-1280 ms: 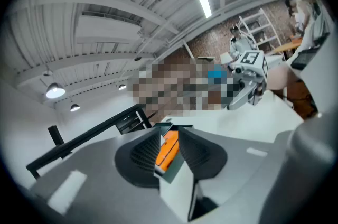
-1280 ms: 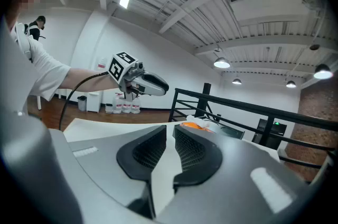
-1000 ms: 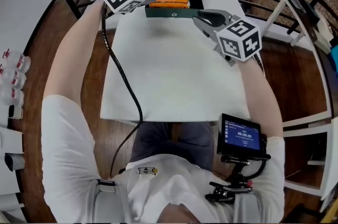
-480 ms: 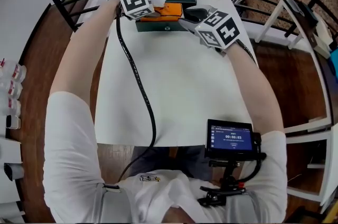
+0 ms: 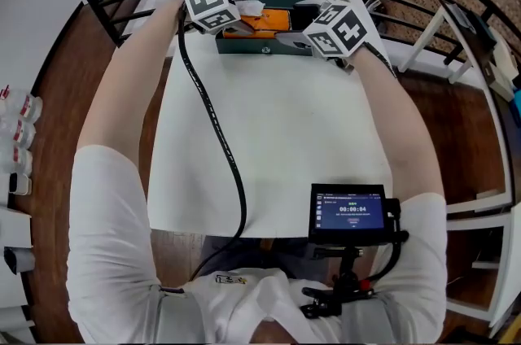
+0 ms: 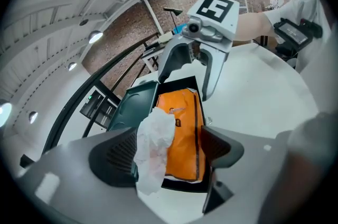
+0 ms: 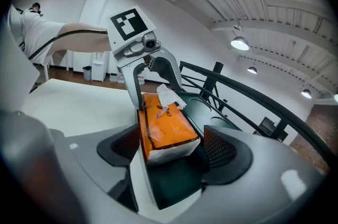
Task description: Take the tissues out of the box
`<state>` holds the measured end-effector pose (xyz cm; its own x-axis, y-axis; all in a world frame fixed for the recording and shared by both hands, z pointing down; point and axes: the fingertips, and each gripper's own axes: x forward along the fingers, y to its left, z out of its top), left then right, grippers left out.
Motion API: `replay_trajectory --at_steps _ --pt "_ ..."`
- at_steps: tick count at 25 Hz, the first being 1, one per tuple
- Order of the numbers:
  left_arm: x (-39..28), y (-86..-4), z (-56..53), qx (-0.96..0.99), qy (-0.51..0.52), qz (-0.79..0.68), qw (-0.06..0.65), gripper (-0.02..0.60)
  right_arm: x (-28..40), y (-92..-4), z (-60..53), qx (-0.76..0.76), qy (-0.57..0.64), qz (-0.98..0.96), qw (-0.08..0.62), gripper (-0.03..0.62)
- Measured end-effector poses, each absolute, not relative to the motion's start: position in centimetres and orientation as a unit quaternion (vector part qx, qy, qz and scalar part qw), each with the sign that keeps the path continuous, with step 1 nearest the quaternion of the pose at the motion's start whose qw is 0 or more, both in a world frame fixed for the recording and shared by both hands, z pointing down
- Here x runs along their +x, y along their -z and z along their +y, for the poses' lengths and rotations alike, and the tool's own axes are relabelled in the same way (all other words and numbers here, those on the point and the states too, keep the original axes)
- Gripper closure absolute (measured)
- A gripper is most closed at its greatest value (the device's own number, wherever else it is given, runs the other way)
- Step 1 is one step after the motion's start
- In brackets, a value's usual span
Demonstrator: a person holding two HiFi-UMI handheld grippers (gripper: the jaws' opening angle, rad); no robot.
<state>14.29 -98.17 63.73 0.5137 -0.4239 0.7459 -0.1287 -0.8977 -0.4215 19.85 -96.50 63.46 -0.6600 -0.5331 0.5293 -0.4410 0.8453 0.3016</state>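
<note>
as own views show, left gripper (image 6: 166, 153), right gripper (image 7: 171, 151) jaws just opened, straddling tissue pack (image 7: 166, 122); head view unclear.

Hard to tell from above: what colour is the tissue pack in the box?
The tissue pack is orange, white tissue poking out; clearest in the right gripper view.

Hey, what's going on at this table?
A person reaches a gripper in each hand to a green box at the table's far edge. An orange tissue pack lies in it, one tissue poking up. Both sets of jaws have just been opening and stand wide: the left gripper around the tissue, the right gripper around the pack's end. Nothing is gripped yet.
</note>
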Motion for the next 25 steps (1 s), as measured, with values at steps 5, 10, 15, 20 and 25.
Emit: replay_trajectory --at_steps 5,10,15,20,25 --pt "14.3 -64.3 -98.3 -0.858 0.465 0.156 0.154 0.201 18.9 -64.6 -98.6 0.228 0.058 -0.912 0.335 0.22" --pt "14.1 -64.7 -98.5 -0.869 0.446 0.157 0.142 0.202 18.5 -65.6 -98.8 0.192 0.016 -0.926 0.325 0.263" --pt "14.3 -64.9 -98.0 -0.885 0.424 0.151 0.122 0.293 18.5 -65.4 -98.6 0.191 0.037 -0.923 0.331 0.351" --pt "14.5 -64.2 -98.1 -0.887 0.411 0.164 0.134 0.335 18.7 -64.5 -98.7 0.211 0.065 -0.923 0.316 0.383" --pt "14.5 -62.3 -97.5 -0.887 0.395 0.179 0.161 0.337 18.8 -61.9 -97.7 0.236 0.115 -0.914 0.309 0.387"
